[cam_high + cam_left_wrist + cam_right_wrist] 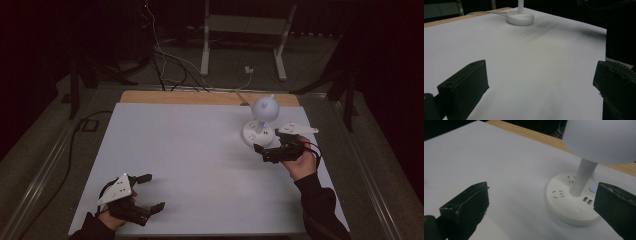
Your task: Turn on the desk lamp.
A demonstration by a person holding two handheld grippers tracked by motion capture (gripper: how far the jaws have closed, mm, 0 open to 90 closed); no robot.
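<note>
Standing near the far right part of the white table top [200, 165], the desk lamp [263, 107] is the thing the work turns on: a round white shade on a short stem rising from a disc-shaped base [571, 202]. That base carries plug sockets, two USB ports, a round button at its front and a small blue light beside the stem, so the lamp is likely powered already. Its white cord [245, 82] runs off behind it over the wooden table edge toward the floor, which probably explains why the lamp sits so far back.

Just in front of the lamp and a little to its right, the right gripper [265, 151] hangs low over the table with its jaws spread wide and nothing between them. In the right gripper view the base lies between the two black jaws, nearer one of them, the shade looming above. That aim suggests a reach for the base or its button, though neither jaw touches it yet. The person's right hand [301, 162] holds it with the forearm angled in from below.

Well away from the lamp, at the near left corner, the left gripper [150, 192] rests by the table edge, jaws also parted and empty, seemingly idle.
</note>
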